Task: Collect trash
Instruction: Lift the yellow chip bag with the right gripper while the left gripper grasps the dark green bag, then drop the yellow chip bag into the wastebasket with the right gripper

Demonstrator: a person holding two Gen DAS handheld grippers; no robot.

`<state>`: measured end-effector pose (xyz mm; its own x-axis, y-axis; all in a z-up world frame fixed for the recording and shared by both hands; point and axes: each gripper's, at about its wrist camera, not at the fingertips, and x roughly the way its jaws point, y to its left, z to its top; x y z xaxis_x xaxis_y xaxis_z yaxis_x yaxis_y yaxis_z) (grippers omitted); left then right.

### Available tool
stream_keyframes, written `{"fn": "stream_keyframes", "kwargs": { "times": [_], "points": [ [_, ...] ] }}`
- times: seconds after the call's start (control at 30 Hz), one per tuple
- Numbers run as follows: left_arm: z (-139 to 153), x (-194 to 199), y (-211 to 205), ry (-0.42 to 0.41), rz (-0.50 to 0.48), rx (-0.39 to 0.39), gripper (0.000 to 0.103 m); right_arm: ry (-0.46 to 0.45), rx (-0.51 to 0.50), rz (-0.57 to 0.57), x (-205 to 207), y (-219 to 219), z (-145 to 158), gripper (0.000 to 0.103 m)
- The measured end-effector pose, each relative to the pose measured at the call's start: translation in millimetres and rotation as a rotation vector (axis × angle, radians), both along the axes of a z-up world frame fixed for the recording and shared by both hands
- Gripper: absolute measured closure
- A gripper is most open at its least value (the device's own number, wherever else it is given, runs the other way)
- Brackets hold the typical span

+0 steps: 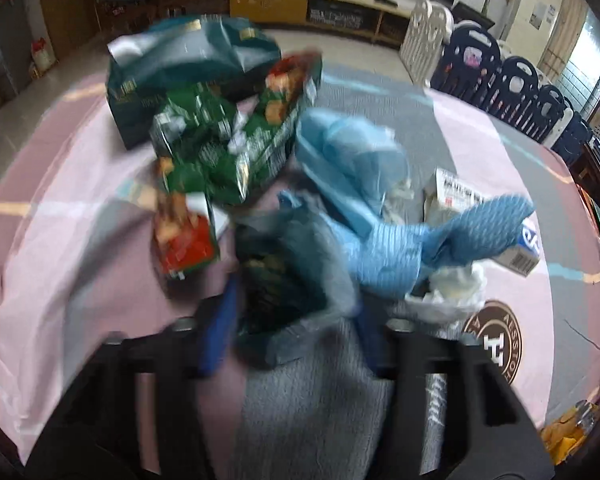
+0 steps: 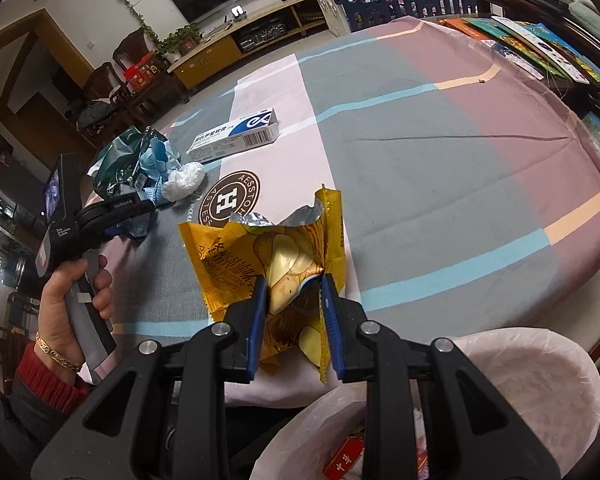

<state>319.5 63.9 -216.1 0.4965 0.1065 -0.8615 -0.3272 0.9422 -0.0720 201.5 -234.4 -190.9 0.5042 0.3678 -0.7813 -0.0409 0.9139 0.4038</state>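
Observation:
My right gripper (image 2: 293, 286) is shut on a crumpled yellow chip bag (image 2: 284, 256) and holds it over the table's near edge, above a white-lined trash bin (image 2: 532, 380). My left gripper (image 1: 296, 300) stands around a dark crumpled wrapper (image 1: 276, 280) in a blurred trash pile; whether its fingers press on it is unclear. The pile holds green snack bags (image 1: 220, 148), a red and green wrapper (image 1: 184, 240), blue cloth (image 1: 400, 248), white tissue (image 1: 452, 288) and a blue-white carton (image 2: 236, 134).
The table has a pink, grey and blue patterned cloth (image 2: 440, 152) with a round brown logo (image 2: 230, 200). Books (image 2: 540, 48) lie along the far right edge. The bin holds a red pack (image 2: 344, 460). Chairs and a low cabinet stand beyond.

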Motion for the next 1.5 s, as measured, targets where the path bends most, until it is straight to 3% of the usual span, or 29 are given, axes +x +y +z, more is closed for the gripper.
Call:
{"fn": "stream_keyframes", "kwargs": {
  "times": [0.13,0.3,0.43,0.63,0.7,0.83,0.97,1.1,1.2,1.3,1.5],
  "points": [
    [8.0,-38.0,-1.6,-0.074,0.048,-0.011,0.062,-0.002,-0.003,0.001,-0.4,1.2,-0.1,0.075],
    [31.9,-123.0,-11.0,-0.201,0.099,-0.075,0.062,-0.028,-0.011,0.017,-4.3,18.3,13.1,0.075],
    [44.3,-167.6,-13.5,-0.231,0.091,-0.083,0.062,-0.067,-0.024,0.039,-11.8,34.1,31.9,0.075],
    [40.3,-177.3,-1.7,-0.216,0.066,-0.149,0.062,-0.128,-0.055,0.060,-32.8,33.6,68.6,0.075],
    [36.1,-174.1,4.5,-0.207,0.078,-0.183,0.062,-0.159,-0.101,0.063,-46.2,23.2,81.5,0.075],
    [33.7,-172.7,4.4,-0.201,0.076,-0.179,0.062,-0.187,-0.218,0.072,-76.0,-5.7,96.7,0.075],
    [31.8,-171.1,3.4,-0.194,0.067,-0.178,0.062,-0.121,-0.299,0.085,-104.2,-38.2,87.9,0.075],
    [31.1,-171.4,4.6,-0.194,0.070,-0.181,0.062,0.025,-0.355,0.075,-124.5,-60.5,54.5,0.075],
    [31.0,-171.8,4.6,-0.194,0.071,-0.178,0.062,0.177,-0.389,0.041,-130.9,-69.3,17.6,0.058],
    [30.7,-172.9,5.4,-0.193,0.073,-0.178,0.062,0.252,-0.342,-0.011,-129.1,-76.4,-2.0,0.040],
    [29.5,-172.2,5.6,-0.187,0.073,-0.177,0.062,0.145,-0.237,-0.097,-121.7,-85.8,24.3,0.028]
  ]
}}
